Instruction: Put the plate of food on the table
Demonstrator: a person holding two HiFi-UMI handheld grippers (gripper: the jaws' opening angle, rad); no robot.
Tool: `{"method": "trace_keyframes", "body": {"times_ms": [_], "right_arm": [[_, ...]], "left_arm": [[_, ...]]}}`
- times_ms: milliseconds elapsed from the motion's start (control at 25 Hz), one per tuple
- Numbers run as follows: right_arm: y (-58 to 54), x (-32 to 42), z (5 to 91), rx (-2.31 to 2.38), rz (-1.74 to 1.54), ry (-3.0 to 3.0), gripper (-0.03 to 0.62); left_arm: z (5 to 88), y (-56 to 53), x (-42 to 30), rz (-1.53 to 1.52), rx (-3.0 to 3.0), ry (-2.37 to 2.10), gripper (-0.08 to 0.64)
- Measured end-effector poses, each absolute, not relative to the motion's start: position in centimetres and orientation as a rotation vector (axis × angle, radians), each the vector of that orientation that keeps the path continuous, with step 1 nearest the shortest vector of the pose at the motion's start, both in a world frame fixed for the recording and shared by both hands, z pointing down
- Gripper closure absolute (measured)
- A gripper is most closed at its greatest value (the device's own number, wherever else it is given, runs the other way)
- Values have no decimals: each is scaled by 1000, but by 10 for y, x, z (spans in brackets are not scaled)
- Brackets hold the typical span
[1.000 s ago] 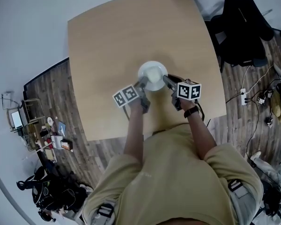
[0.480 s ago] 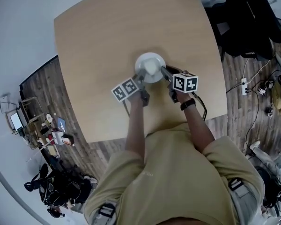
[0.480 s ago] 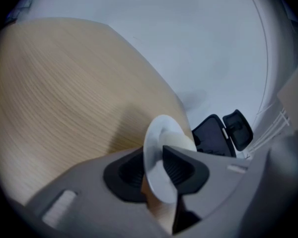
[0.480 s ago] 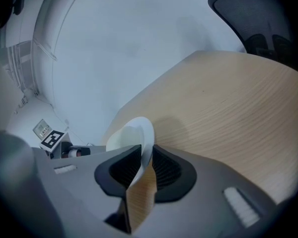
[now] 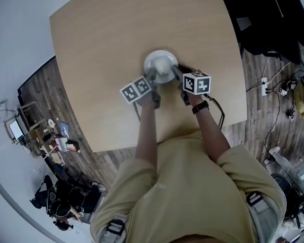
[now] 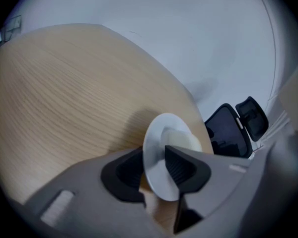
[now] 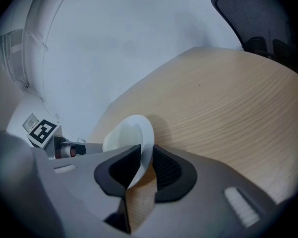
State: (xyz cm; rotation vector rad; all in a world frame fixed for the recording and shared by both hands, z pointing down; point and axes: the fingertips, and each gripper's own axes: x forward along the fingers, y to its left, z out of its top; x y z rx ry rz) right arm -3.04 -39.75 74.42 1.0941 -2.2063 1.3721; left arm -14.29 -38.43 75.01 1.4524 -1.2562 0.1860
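A white plate [image 5: 160,65] with pale food [image 6: 184,140] is at the middle of the light wooden table [image 5: 116,34], its shadow close beside it. My left gripper [image 5: 151,77] is at the plate's near-left rim. Its jaws are opening, with the rim [image 6: 161,152] loose between the pads. My right gripper [image 5: 176,74] is shut on the near-right rim [image 7: 131,135]. From the left gripper view [image 6: 154,155] and the right gripper view [image 7: 146,155] the plate stands edge-on between the black pads.
A black office chair [image 5: 273,19] stands off the table's right far corner. Cables and a power strip [image 5: 266,87] lie on the wooden floor to the right. Small clutter [image 5: 55,140] and dark bags sit on the floor at the left. The table's near edge is just before my body.
The plate and both grippers have shifted slightly up and left in the head view, farther onto the table. Both grippers stay at the plate's rim.
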Motion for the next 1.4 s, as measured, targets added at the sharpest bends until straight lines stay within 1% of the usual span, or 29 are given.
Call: {"method": "trace_keyframes", "body": {"times_ms": [320, 360, 440, 480, 520, 600, 680, 920, 960, 1000, 1040, 1200, 1320, 1400], "right_arm": [[-398, -31, 750, 1135, 1359, -2164, 512], [-397, -31, 751, 1141, 1357, -2158, 512], [-397, -29, 752, 1150, 1345, -2151, 507], [-397, -27, 752, 1156, 1331, -2152, 499], [-397, -25, 751, 1165, 1312, -2156, 483], [-397, -20, 747, 1194, 1267, -2169, 474], [-395, -17, 739, 1212, 1232, -2191, 445], [-383, -15, 698, 1243, 1075, -2321, 439], [-382, -14, 690, 1250, 1035, -2344, 443], [-381, -13, 682, 1258, 990, -2368, 450], [-381, -12, 673, 1269, 943, -2390, 454], [-375, -13, 633, 1313, 748, -2471, 485], [-363, -15, 603, 1323, 632, -2527, 517], [-351, -15, 588, 1318, 559, -2550, 530]], "left_arm": [[750, -381, -145, 276, 1472, -1303, 420], [749, -381, -145, 276, 1477, -1316, 404], [744, -383, -150, 260, 1493, -1354, 322], [742, -384, -153, 257, 1505, -1375, 306], [739, -385, -157, 256, 1516, -1390, 304], [732, -385, -163, 245, 1538, -1407, 285], [722, -384, -169, 226, 1563, -1428, 282], [691, -366, -175, 206, 1664, -1477, 282], [686, -363, -173, 202, 1693, -1470, 269], [681, -360, -170, 198, 1725, -1462, 238], [675, -359, -167, 192, 1758, -1457, 231], [645, -348, -163, 172, 1882, -1470, 232], [618, -339, -166, 174, 1982, -1557, 327], [600, -333, -164, 170, 2043, -1607, 357]]}}
